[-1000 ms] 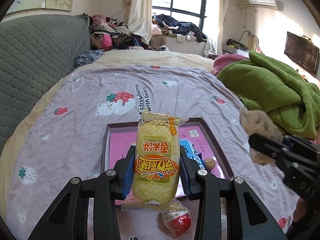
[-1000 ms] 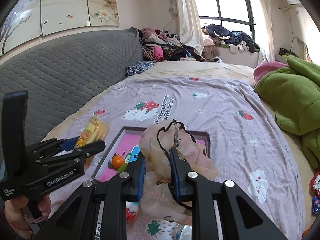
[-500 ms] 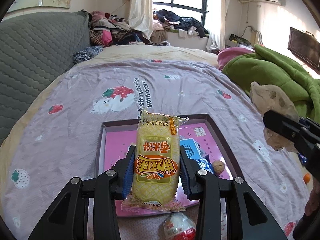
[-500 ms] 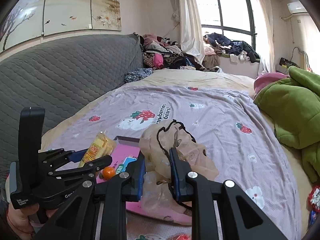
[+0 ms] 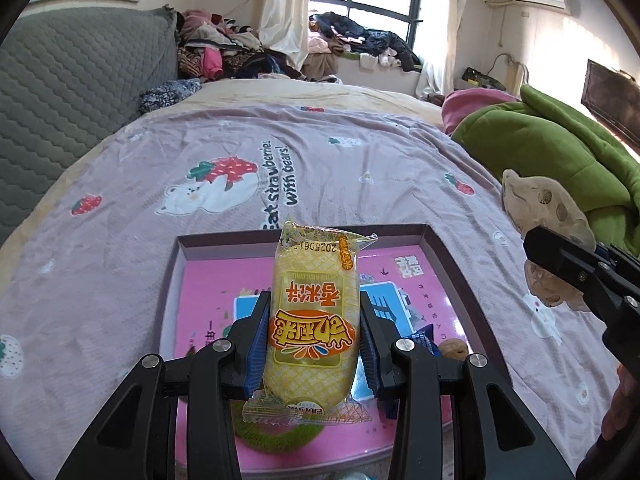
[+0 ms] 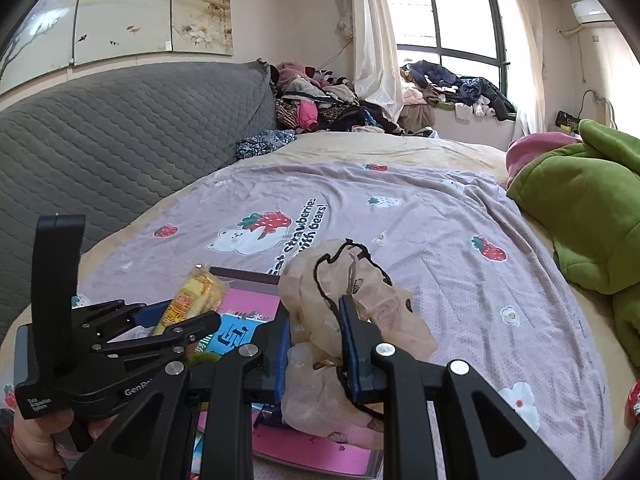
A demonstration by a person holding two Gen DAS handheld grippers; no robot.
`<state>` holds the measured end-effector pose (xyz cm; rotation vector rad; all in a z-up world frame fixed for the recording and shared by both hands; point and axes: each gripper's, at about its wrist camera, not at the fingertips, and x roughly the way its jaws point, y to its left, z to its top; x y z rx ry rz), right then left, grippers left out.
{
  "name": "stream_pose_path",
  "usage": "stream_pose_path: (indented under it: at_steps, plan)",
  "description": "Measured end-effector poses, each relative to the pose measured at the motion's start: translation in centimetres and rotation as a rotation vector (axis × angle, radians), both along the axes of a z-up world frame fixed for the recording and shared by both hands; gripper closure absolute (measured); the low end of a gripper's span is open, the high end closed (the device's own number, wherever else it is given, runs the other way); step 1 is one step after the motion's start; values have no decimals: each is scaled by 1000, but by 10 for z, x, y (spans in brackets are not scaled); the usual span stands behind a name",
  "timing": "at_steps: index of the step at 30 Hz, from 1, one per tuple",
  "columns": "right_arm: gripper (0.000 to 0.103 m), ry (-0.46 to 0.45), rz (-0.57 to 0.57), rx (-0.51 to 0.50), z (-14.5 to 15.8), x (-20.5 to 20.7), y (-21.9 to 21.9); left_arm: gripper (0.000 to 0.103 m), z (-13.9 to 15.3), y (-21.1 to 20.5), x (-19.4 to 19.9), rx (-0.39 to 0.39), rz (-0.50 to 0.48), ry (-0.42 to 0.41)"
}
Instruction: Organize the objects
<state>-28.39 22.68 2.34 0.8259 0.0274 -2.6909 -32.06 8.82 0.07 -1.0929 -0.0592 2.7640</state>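
Two pairs of black tongs over a bed with a lilac strawberry-print sheet (image 5: 340,160). Left tongs (image 5: 314,340), lower centre of the left view, clamped part-open on a yellow plastic-wrapped rice snack packet (image 5: 314,320), held upright above a shallow pink tray with a dark rim (image 5: 448,264). Right tongs (image 6: 316,344), lower centre of the right view, squeezed tight on a crumpled beige pouch with a black drawstring (image 6: 344,320), just over the tray's right edge. Already in the tray: a walnut (image 5: 453,348) and a blue wrapper (image 5: 422,338). Both held items not yet set down. Green fleece blanket (image 5: 560,160) bunched at right, apart from the tray; nothing blocking.
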Motion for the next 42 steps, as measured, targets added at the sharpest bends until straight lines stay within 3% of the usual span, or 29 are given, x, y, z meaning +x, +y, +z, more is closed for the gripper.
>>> stream_pose_path:
  at_steps: [7,21,34,42]
  plan:
    - [80,-10,-1,65,-12,-9,-13,62,-17,-3,-7,-10,-19,-4]
    - [80,-163,-29,226,-50,-68,-38,63,-38,-8,-22,-56,-60,-8]
    - [80,-321,-23,281,-81,-96,-49,62,-57,-8,-33,-48,-63,-50]
    - [78,-411,-19,261,-101,-107,-48,62,-70,-9,-42,-62,-47,-85]
